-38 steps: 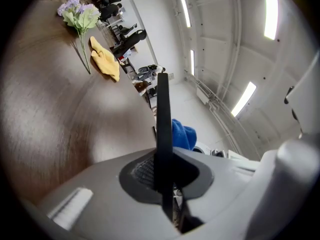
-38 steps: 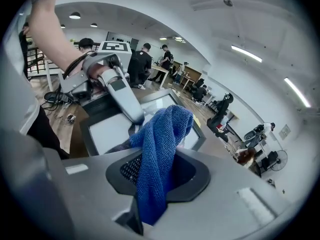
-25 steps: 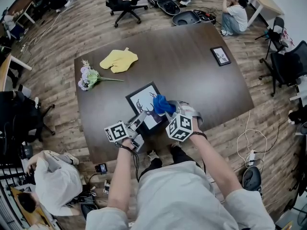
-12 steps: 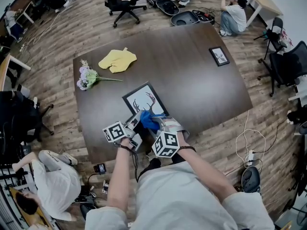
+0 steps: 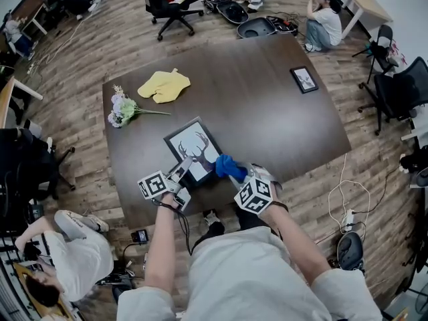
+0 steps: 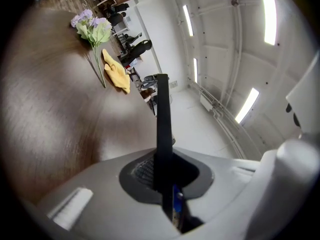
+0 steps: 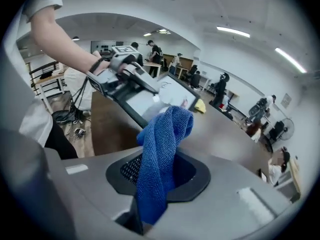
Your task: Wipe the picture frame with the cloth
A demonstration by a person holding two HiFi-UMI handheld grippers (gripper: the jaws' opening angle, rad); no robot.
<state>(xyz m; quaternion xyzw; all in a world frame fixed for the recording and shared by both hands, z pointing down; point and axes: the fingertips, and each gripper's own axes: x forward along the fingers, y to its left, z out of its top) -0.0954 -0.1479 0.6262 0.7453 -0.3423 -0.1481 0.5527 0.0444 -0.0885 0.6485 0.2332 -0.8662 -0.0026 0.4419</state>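
Head view: left gripper (image 5: pixel 179 177) clamps the deer picture frame (image 5: pixel 194 149) by its near corner; right gripper (image 5: pixel 235 173) pinches the blue cloth (image 5: pixel 227 166) at the frame's right edge.
Left gripper view: jaws tight on the black frame edge — hold steady.
Right gripper view: cloth bunches past jaws — sweep lightly across the glass w/ that tuft.

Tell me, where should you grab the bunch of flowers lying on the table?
By the thin green stems, not the soft blooms. The flowers lie flat on the table with the stems poking out toward its middle, so come straight down from above, jaws either side of the stems.
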